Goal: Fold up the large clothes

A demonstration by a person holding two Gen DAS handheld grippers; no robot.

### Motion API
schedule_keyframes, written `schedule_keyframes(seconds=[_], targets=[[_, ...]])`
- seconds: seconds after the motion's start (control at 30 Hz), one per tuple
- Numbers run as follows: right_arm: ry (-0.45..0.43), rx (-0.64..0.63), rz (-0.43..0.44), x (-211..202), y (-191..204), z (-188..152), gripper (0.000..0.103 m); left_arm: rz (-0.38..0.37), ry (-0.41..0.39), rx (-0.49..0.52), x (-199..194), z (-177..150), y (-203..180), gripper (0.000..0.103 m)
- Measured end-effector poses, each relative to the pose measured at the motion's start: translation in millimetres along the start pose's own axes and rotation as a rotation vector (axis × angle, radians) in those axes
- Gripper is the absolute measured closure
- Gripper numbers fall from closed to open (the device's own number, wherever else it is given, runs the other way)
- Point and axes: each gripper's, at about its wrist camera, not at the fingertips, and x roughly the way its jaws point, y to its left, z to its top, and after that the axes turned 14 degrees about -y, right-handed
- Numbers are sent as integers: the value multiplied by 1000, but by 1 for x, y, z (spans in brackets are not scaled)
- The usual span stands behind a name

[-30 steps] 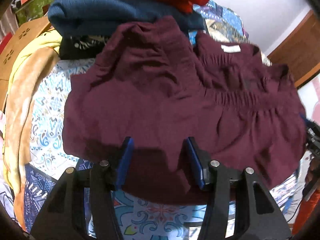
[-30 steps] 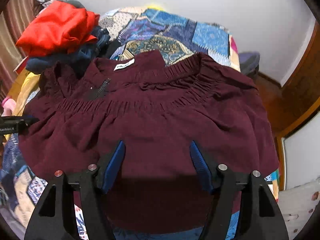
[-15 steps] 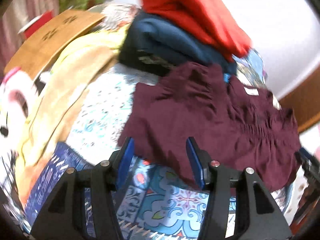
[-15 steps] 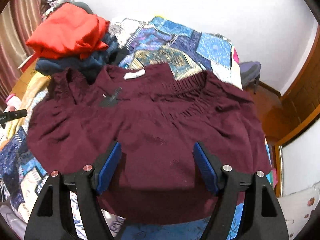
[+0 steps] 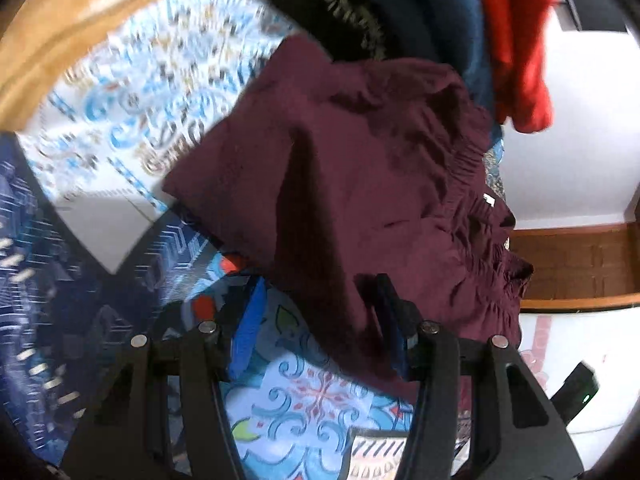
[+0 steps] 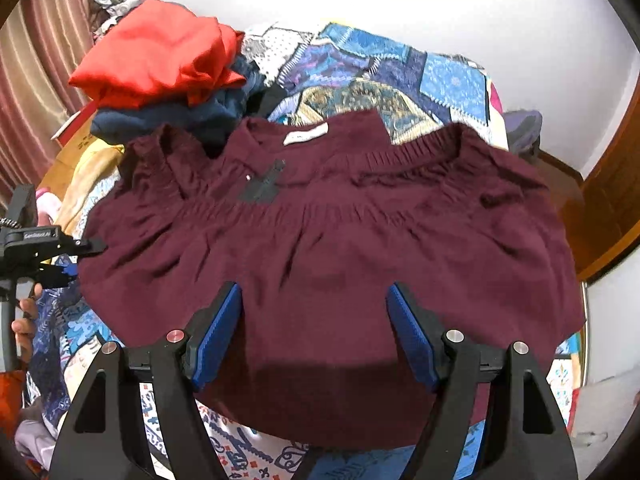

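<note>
A patchwork quilt (image 6: 452, 80) covers the bed. At ten o'clock sits a red cloth (image 6: 160, 56) on a blue one (image 6: 160, 118). A striped curtain (image 6: 36, 60) hangs behind them.

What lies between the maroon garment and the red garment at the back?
A folded navy garment: in the right wrist view it sits under the red garment and reaches the maroon garment's far edge.

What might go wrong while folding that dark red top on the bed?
The dark red top is wrinkled and gathered near its neck, so a fold may come out lumpy. Its far edge lies close against the pile of folded clothes, so pulling it might drag or topple that pile. The left hand-held gripper sits open at the top's edge and may pinch the patterned bedspread too.
</note>
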Motion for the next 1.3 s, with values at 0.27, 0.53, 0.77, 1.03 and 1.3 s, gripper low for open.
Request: schedule_keyframes(seconds=[0.27,0.53,0.77,1.03,1.3], targets=[[3,-17,-8,1,2,-2,29,47,-36,-78,35,12,-1,42],[7,0,5,0,0,-2,29,115,-155,-95,52,13,-17,39],[11,3,20,-10,-1,13,29,182,-314,31,15,-2,-60,70],[-6,-40,117,-9,21,34,29,94,-493,202,-81,-21,-122,73],[134,-92,214,36,71,10,25,12,-568,246,-135,-37,-162,77]])
